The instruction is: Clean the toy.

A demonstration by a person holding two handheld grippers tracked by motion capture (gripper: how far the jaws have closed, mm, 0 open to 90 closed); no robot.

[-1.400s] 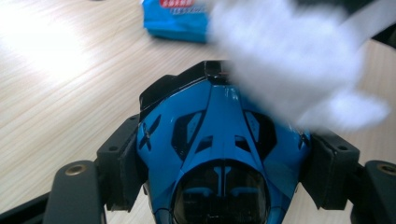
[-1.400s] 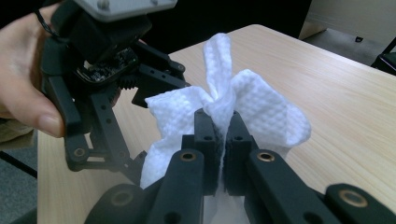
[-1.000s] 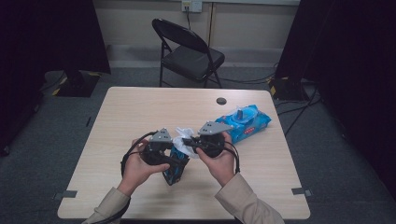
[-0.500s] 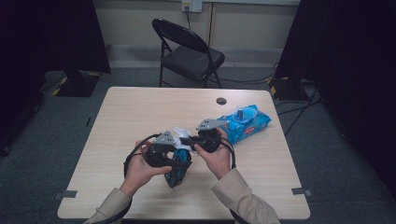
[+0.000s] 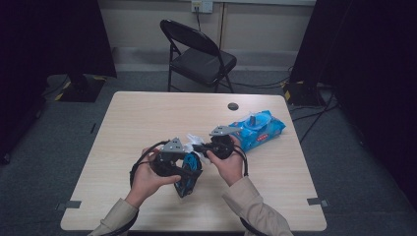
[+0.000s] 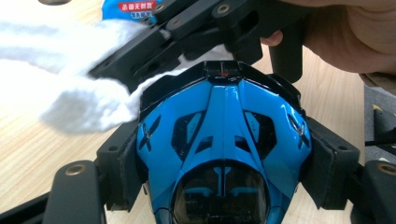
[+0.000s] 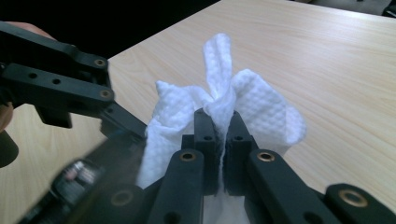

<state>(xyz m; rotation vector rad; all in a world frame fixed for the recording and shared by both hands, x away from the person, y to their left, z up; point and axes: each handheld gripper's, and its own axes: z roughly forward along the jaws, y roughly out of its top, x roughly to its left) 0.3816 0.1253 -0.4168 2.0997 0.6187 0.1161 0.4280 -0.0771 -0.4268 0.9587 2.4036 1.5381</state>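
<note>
Jaws: left gripper [image 5: 189, 164] clamps blue toy [image 6: 223, 140]; right gripper [image 7: 223, 135] pinches white wipe [image 7: 219, 98]. Wiping step; next, rub wipe across toy's shell.

Glossy blue-and-black toy car [image 6: 223, 140], white waffle-textured wipe [image 7: 261, 109] (dimpled), blue wipes pack [image 5: 258, 129], pale woodgrain table [image 5: 142, 118].

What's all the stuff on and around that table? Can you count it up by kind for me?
Blue and black toy: 1
White wipe: 1
Blue wipes pack: 1
Small black round disc: 1
Handheld grippers: 2, left gripper and right gripper
Folding chair: 1
Total: 7
</note>
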